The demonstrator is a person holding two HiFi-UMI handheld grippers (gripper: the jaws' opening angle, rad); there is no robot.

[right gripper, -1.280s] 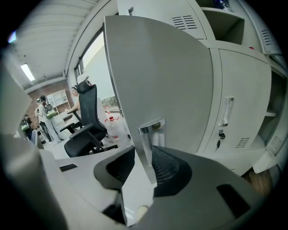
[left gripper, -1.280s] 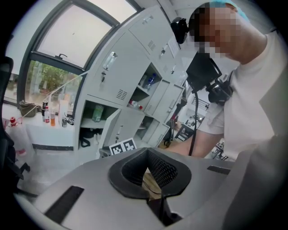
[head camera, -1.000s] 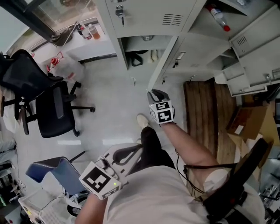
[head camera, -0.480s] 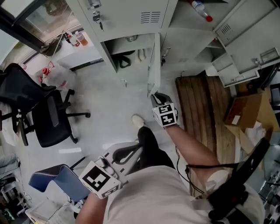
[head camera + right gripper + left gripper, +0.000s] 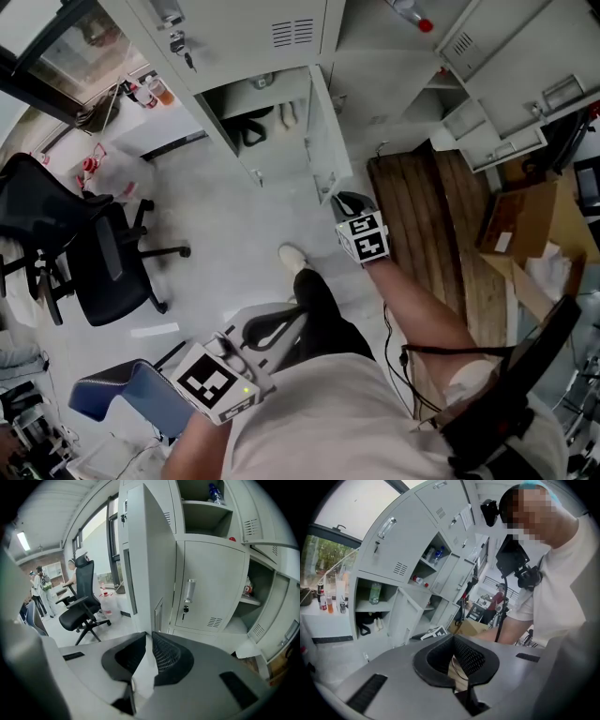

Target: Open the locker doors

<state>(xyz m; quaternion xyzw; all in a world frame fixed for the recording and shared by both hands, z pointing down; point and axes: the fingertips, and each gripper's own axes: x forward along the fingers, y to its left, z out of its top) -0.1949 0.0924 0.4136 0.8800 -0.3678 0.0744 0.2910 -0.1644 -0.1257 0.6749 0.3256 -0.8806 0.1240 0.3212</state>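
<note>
A bank of grey lockers (image 5: 281,37) runs along the top of the head view. One low locker door (image 5: 323,141) stands swung out from its open compartment (image 5: 258,112). My right gripper (image 5: 339,199) holds that door's free edge near the floor. In the right gripper view the door (image 5: 145,550) rises edge-on between the pads of the right gripper (image 5: 149,637). Those jaws have just been closing on that edge. My left gripper (image 5: 286,323) hangs close to the person's body, away from the lockers. In the left gripper view the left gripper (image 5: 453,639) has its tips together and holds nothing.
Right of the held door is a closed locker door (image 5: 206,592) with a key in its lock. A wooden board (image 5: 422,216) and a cardboard box (image 5: 525,220) lie at the right. A black office chair (image 5: 103,253) and a blue chair (image 5: 122,394) stand at the left. The person's shoe (image 5: 291,258) is near the door.
The locker door has swung further out from its compartment, towards the right. My right gripper has gone right with the door's edge. The left gripper has barely shifted.
</note>
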